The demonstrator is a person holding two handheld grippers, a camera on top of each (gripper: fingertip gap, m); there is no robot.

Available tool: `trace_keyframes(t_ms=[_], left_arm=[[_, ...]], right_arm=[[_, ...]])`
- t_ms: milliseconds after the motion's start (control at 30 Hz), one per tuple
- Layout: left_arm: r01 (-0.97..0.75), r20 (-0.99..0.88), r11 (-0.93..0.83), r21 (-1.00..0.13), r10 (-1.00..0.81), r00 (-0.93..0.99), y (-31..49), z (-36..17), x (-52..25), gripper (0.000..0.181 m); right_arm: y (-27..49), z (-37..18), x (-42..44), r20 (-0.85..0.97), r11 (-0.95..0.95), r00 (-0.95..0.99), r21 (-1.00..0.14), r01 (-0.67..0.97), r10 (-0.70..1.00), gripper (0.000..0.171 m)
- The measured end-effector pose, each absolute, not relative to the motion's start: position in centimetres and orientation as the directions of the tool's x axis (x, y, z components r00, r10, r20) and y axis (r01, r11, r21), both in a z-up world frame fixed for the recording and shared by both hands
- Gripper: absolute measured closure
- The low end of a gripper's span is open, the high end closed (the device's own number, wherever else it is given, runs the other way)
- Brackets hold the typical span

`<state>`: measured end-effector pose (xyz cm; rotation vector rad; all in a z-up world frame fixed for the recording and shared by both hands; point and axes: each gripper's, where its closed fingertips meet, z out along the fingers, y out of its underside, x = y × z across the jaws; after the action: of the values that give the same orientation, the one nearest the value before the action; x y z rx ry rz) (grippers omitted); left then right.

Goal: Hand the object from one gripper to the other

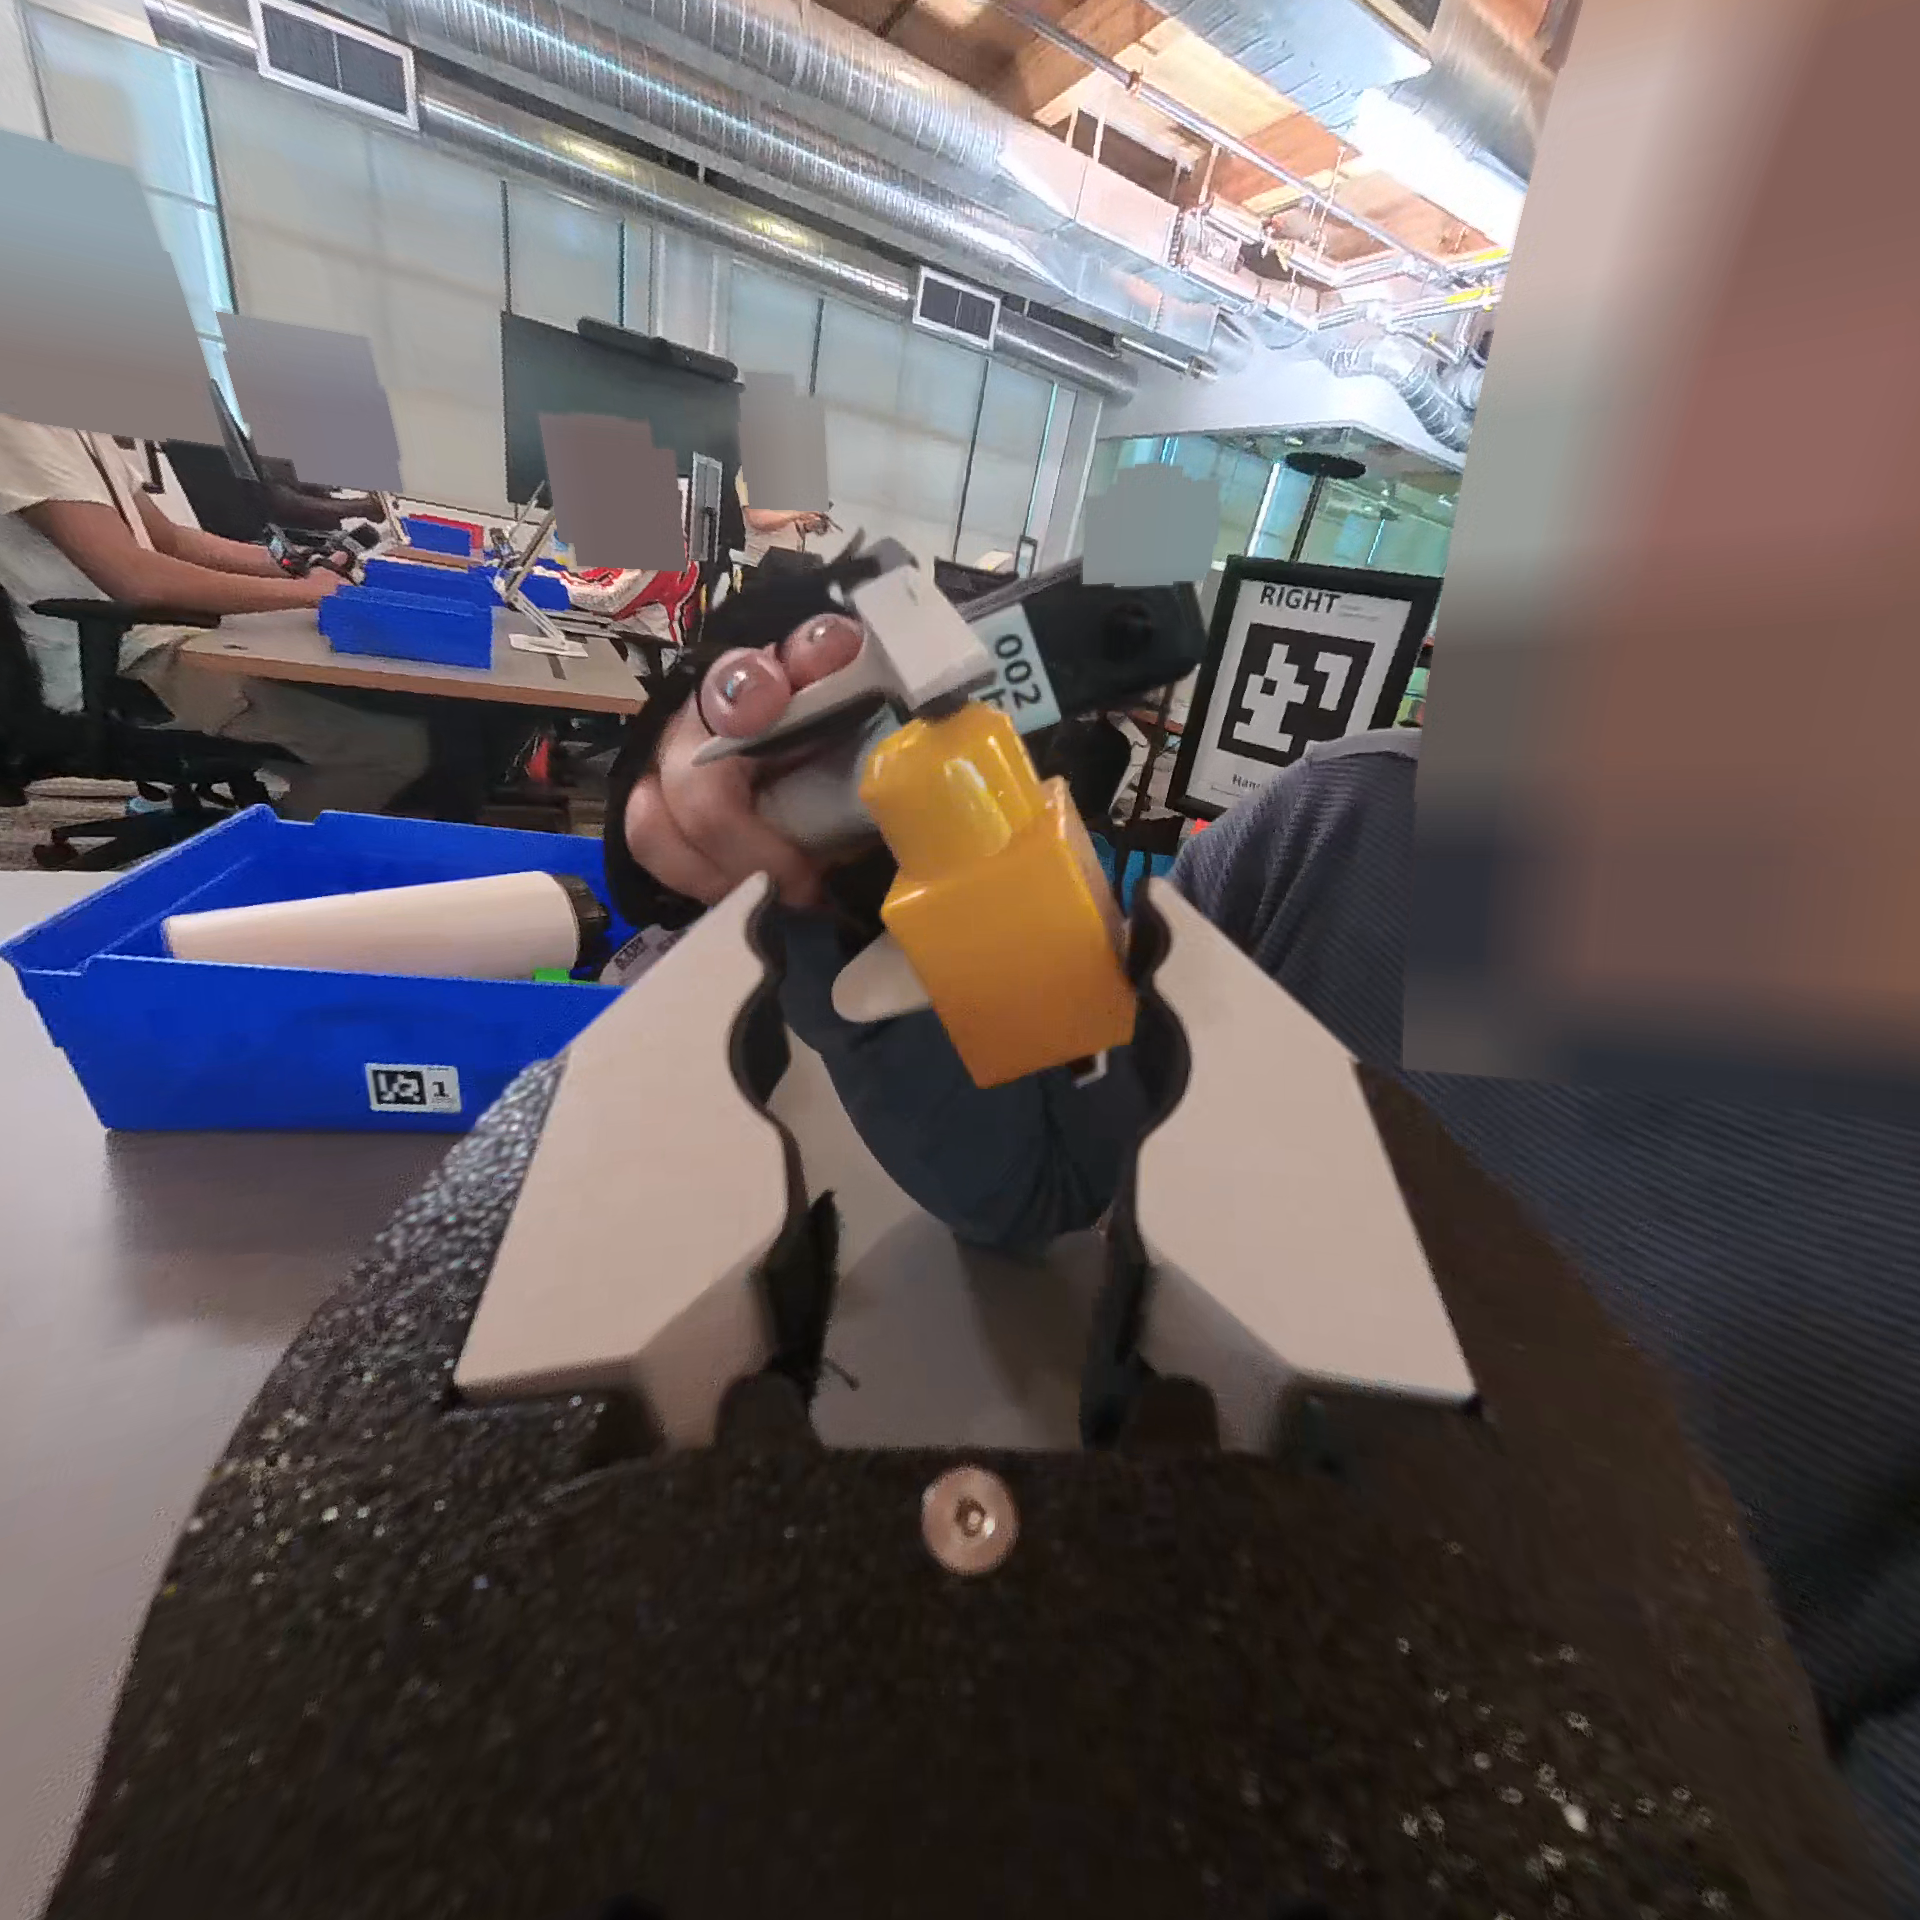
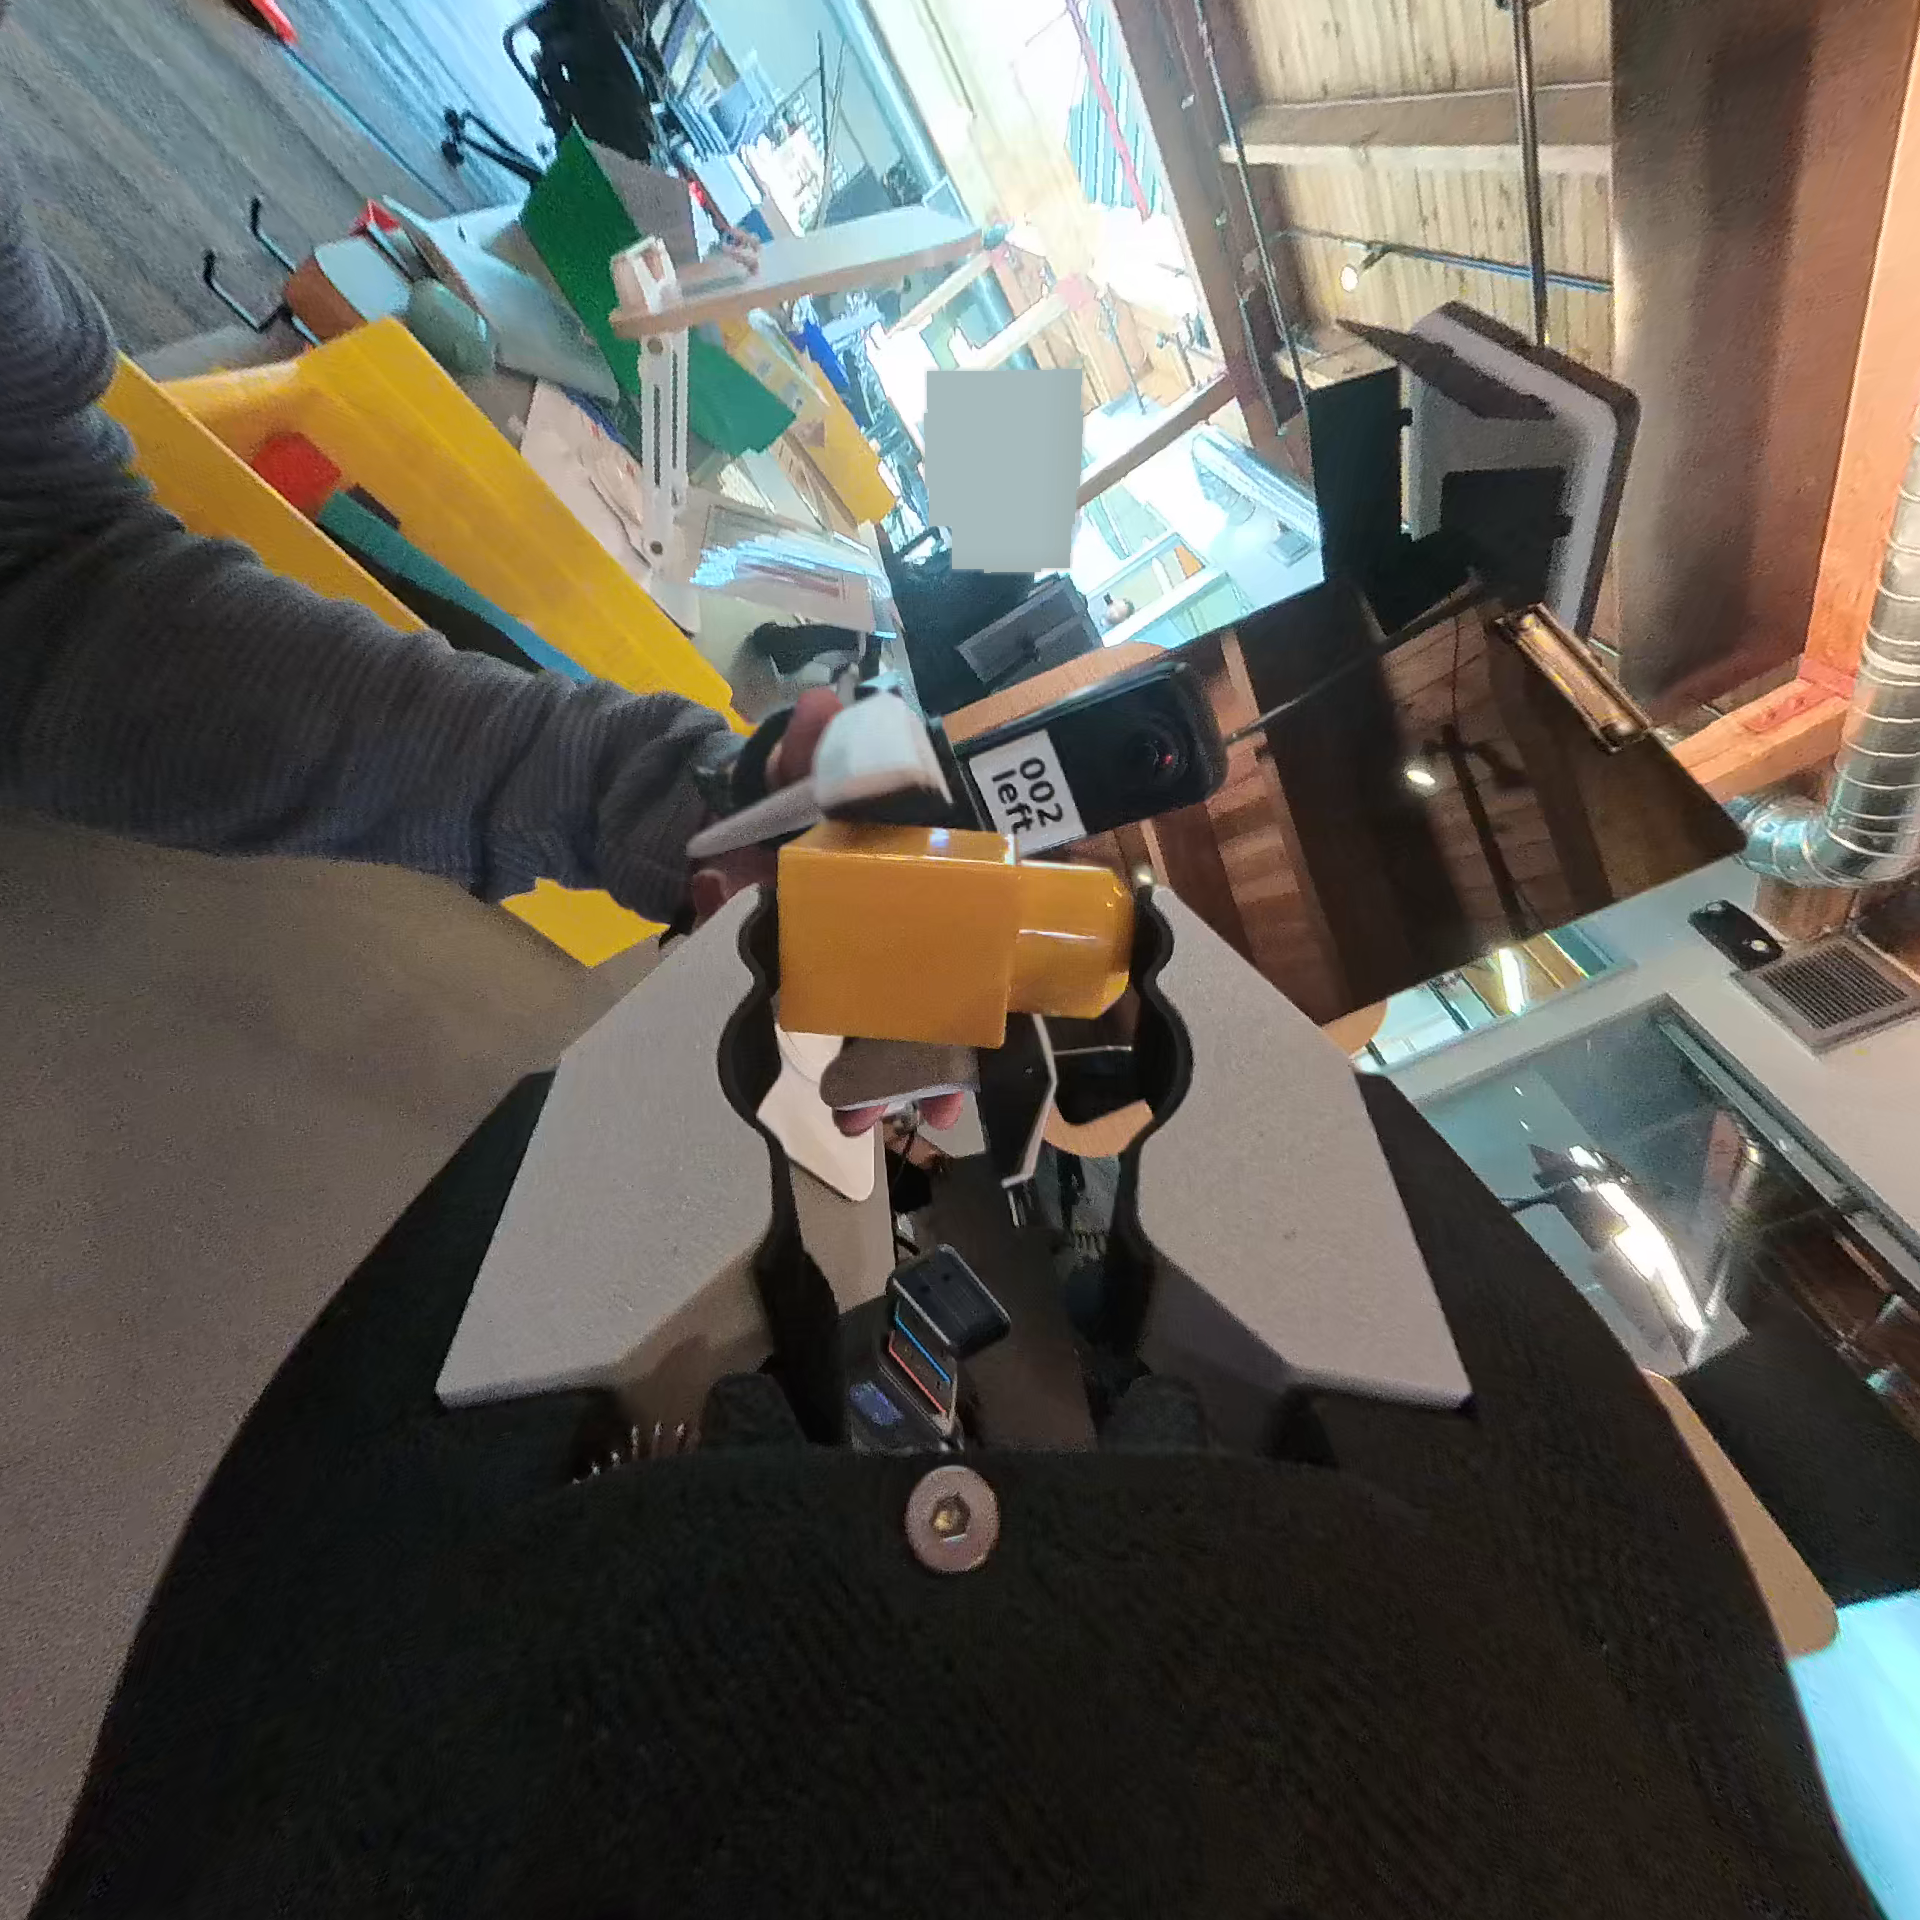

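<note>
Yellow block (image 2: 914, 935) sits clamped end to end in our right gripper (image 2: 956, 904), leaving its sides free for our left gripper (image 1: 958, 883), whose 2 fingers stand apart around it.

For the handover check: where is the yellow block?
Left wrist view: the yellow block is between the open fingers of the left gripper, near their tips, right of the blue bin.

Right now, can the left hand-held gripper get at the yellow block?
Probably yes: the yellow block sits between the left hand-held gripper's open fingers, and the right hand-held gripper clamps it end to end, leaving its sides free.
</note>
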<state>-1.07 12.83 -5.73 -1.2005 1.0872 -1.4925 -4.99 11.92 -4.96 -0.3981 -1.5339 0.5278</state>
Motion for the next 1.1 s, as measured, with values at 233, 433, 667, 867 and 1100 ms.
trace_keyframes(t_ms=[233, 433, 667, 867, 1100], left_arm=[[0.073, -0.163, 0.175, -0.982, -0.976, 0.148, 14.7, -6.1, -1.8, 0.140], [-0.148, -0.706, 0.714, -0.684, -0.598, 0.380, 14.8, -4.7, -2.0, 0.140], [-0.359, -0.860, 0.811, -0.462, -0.311, 0.405, 15.4, -4.4, -1.9, 0.140], [-0.819, -0.976, 0.567, -0.082, 0.120, 0.180, 19.5, -5.3, -2.7, 0.144], [-0.915, -0.946, 0.387, -0.115, 0.238, 0.219, 21.7, -4.5, -3.6, 0.147]], right_arm=[[12.9, -5.4, -5.5, 0.665, 0.664, -0.085, -0.747, -0.043, 0.742, 0.097], [14.1, -4.5, -5.0, 0.397, 0.389, -0.153, -0.918, -0.081, 0.905, 0.096], [13.8, -5.1, -4.7, 0.200, 0.197, -0.263, -0.980, -0.036, 0.944, 0.115], [16.6, -4.5, -5.5, 0.099, 0.099, -0.116, -0.995, -0.004, 0.988, 0.105], [19.6, -4.6, -5.4, 0.275, 0.250, 0.201, -0.958, 0.141, 0.940, 0.110]])
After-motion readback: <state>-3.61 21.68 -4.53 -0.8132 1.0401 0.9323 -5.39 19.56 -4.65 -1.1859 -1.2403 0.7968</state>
